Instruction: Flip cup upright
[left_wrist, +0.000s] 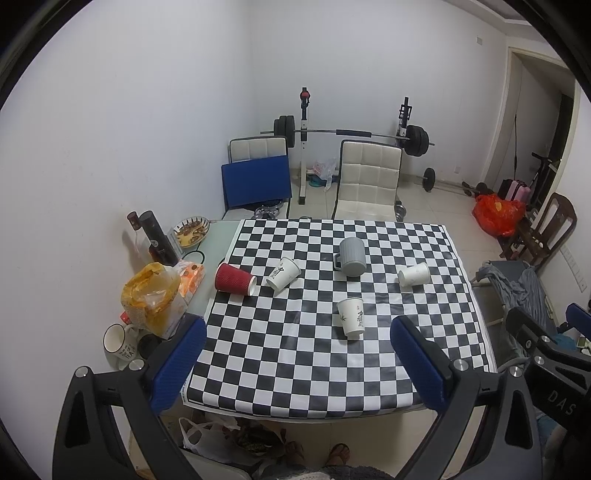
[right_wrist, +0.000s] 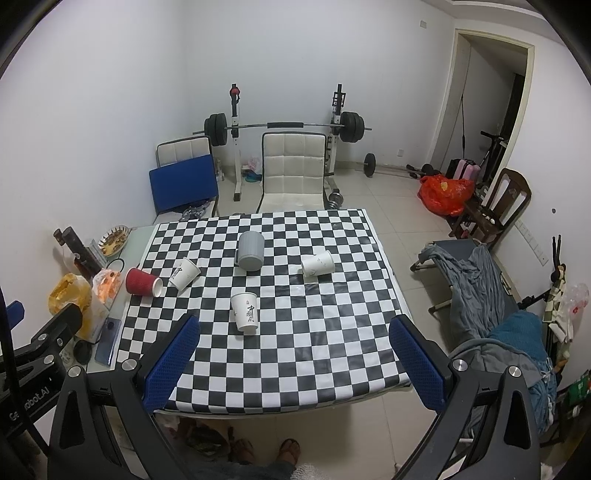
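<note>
Several cups lie on the checkered tablecloth (left_wrist: 295, 354). A red ribbed cup (left_wrist: 235, 278) lies on its side at the left. A white printed cup (left_wrist: 283, 272) lies beside it. A grey mug (left_wrist: 352, 256) stands upside down. A plain white cup (left_wrist: 414, 274) lies on its side at the right. Another white printed cup (left_wrist: 351, 317) lies nearest me. The same cups show in the right wrist view: red (right_wrist: 143, 282), grey (right_wrist: 250, 250), nearest white (right_wrist: 245, 312). My left gripper (left_wrist: 297, 363) and right gripper (right_wrist: 293, 363) are both open and empty, held above the table's near edge.
Clutter sits along the table's left side: a yellow bag (left_wrist: 153, 299), a white mug (left_wrist: 120, 341), dark bottles (left_wrist: 157, 236), a snack dish (left_wrist: 191, 230), a phone (right_wrist: 108, 341). Two chairs (left_wrist: 369, 181) and a barbell rack (left_wrist: 351, 133) stand beyond. A cot with grey cloth (right_wrist: 476, 280) is right.
</note>
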